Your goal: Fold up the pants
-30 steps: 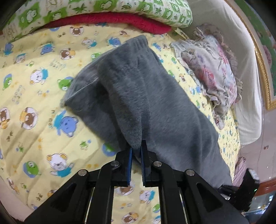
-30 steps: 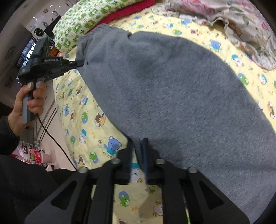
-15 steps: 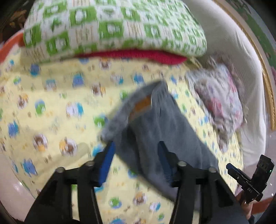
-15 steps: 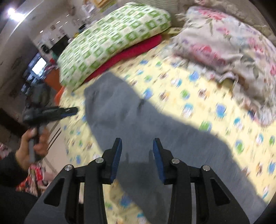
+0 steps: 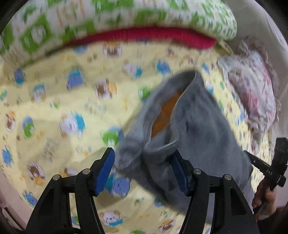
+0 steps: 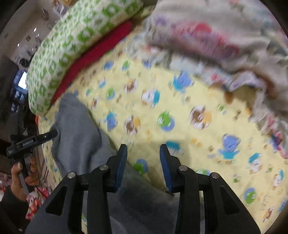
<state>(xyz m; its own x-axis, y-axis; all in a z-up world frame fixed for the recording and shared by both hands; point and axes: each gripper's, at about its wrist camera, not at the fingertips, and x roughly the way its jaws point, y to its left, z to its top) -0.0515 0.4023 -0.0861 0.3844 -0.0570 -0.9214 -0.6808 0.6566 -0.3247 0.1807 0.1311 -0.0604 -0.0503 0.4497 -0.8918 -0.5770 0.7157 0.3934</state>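
Pants [image 5: 194, 126] released, left tool [image 5: 142, 167] opening wide

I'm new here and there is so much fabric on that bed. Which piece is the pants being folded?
Start from the yellow cartoon-animal quilt that covers the bed. The pants lie on it, below the green-checked pillow and beside the crumpled floral cloth. They are the only plain grey piece, with an orange lining showing inside.

The pants [image 5: 198, 126] were grey with an orange lining, lying on a yellow sheet [image 5: 63, 100] printed with blue, green and brown cartoon animals. The pillow [image 6: 72, 41] was green-and-white checked over a red blanket [image 5: 144, 36].
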